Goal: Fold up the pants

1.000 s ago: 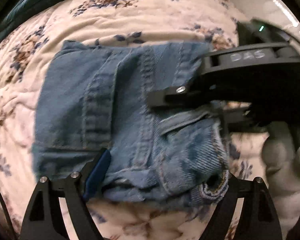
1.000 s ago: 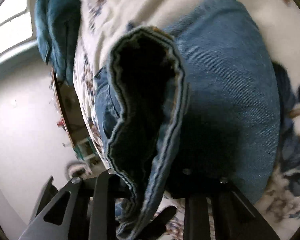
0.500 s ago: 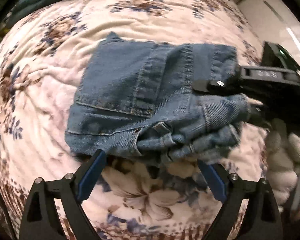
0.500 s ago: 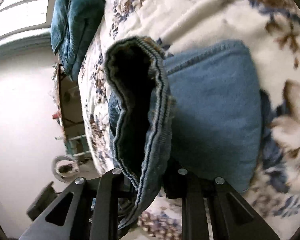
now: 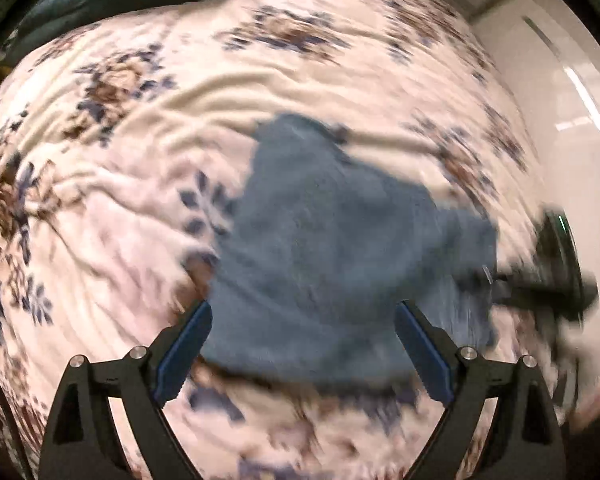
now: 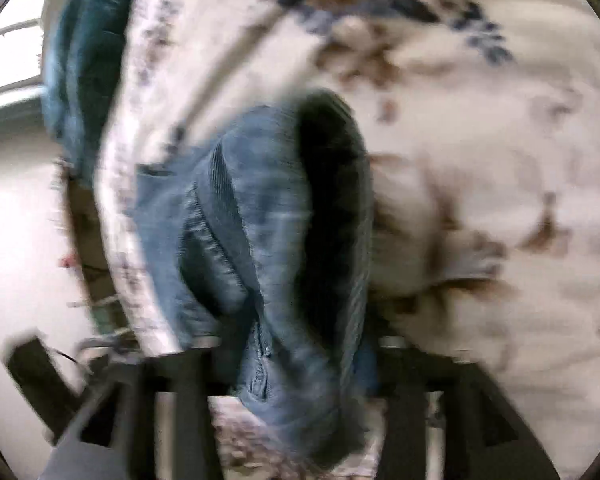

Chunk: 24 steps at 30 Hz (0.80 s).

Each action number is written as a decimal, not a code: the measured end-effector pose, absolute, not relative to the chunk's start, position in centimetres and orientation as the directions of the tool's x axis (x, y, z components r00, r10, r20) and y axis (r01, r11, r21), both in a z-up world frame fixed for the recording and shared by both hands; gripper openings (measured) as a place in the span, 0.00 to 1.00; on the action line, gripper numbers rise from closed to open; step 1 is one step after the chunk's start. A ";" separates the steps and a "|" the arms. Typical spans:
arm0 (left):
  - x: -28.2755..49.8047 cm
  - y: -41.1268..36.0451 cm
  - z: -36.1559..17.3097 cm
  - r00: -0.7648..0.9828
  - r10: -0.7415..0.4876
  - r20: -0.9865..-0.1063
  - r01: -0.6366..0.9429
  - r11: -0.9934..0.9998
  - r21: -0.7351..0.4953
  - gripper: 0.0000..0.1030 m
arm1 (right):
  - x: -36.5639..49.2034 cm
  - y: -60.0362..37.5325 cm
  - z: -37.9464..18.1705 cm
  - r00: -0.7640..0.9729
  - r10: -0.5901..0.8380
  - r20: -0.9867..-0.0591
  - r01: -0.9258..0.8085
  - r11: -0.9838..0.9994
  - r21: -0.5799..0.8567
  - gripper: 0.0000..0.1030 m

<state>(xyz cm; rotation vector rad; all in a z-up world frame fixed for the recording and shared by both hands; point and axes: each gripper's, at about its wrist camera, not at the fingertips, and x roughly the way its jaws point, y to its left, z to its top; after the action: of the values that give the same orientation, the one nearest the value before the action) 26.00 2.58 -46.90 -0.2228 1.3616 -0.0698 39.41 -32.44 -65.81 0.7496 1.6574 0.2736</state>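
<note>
The left gripper hangs above the bed with its blue-padded fingers spread wide and nothing between them; the pants lie just ahead of and below its tips, a compact blue denim bundle resting on the floral quilt. Off to its right, at the bundle's far edge, sits the right gripper, a dark smear in that view. From its own camera the right gripper has a thick rolled edge of denim, apparently a cuff or the waistband, standing between its black fingers; its jaws have just been opening, and they look parted, though the blur is heavy enough that whether the pads press on the cloth is hard to say, and I judge they do not. Beyond that edge the quilt runs on, with a teal cushion up and to the left. As for handling, denim is soft but weighty for cloth: it holds a crease reasonably, stacks thick where layers and seams pile up, and droops from any single pinch, so one corner lifted alone would likely drag the fold open. The best holds are probably the stitched edges, since the doubled fabric there gives the pads something firm; flat mid-panel cloth would tend to bunch. The quilt beneath is loose and rumpled and may ride up with the bundle.
</note>
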 end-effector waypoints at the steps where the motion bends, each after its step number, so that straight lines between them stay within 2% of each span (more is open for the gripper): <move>1: 27.4 3.2 -47.6 0.207 -0.179 -0.962 -0.098 0.974 -0.203 0.90 | 39.3 -32.7 -66.0 -0.055 0.588 -0.807 0.320 0.776 0.544 0.68; 6: 35.2 3.7 -50.9 0.173 -0.202 -0.964 -0.104 0.970 -0.222 0.90 | 38.6 -34.4 -66.6 0.013 0.639 -0.769 0.423 0.694 0.583 0.69; 10: 40.6 2.3 -55.0 0.043 -0.245 -0.969 -0.054 0.968 -0.247 0.90 | 39.4 -35.3 -67.7 0.085 0.666 -0.741 0.468 0.631 0.619 0.69; 12: 42.0 1.6 -56.9 -0.008 -0.246 -0.969 -0.038 0.969 -0.246 0.83 | 40.2 -34.9 -68.2 0.110 0.678 -0.727 0.454 0.616 0.643 0.67; 14: 42.5 1.0 -57.7 -0.005 -0.200 -0.980 -0.003 0.980 -0.200 0.72 | 41.0 -34.2 -68.4 0.110 0.655 -0.748 0.430 0.647 0.630 0.43; 16: 42.4 1.0 -57.8 0.014 -0.167 -0.986 0.023 0.986 -0.166 0.63 | 41.7 -33.6 -66.8 0.114 0.594 -0.796 0.372 0.718 0.588 0.27; 18: 41.9 2.5 -57.5 0.052 -0.199 -0.979 -0.016 0.980 -0.200 0.54 | 42.0 -33.6 -64.6 0.175 0.604 -0.777 0.327 0.709 0.625 0.23; 19: 41.9 3.1 -57.5 0.064 -0.211 -0.975 -0.036 0.976 -0.214 0.53 | 42.5 -32.8 -63.8 0.197 0.606 -0.771 0.304 0.710 0.635 0.22; 21: 42.0 4.7 -57.9 0.076 -0.249 -0.965 -0.103 0.961 -0.256 0.53 | 43.2 -32.3 -62.7 0.232 0.596 -0.769 0.249 0.728 0.639 0.21; 24: 42.5 7.8 -59.2 0.096 -0.357 -0.929 -0.262 0.892 -0.369 0.57 | 44.5 -32.3 -64.7 0.193 0.550 -0.812 0.290 0.759 0.583 0.21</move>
<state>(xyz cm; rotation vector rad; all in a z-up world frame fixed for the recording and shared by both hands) 42.50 7.78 -59.23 -0.5122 1.4933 -0.0752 44.48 -32.35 -64.71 0.7462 1.4014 0.2085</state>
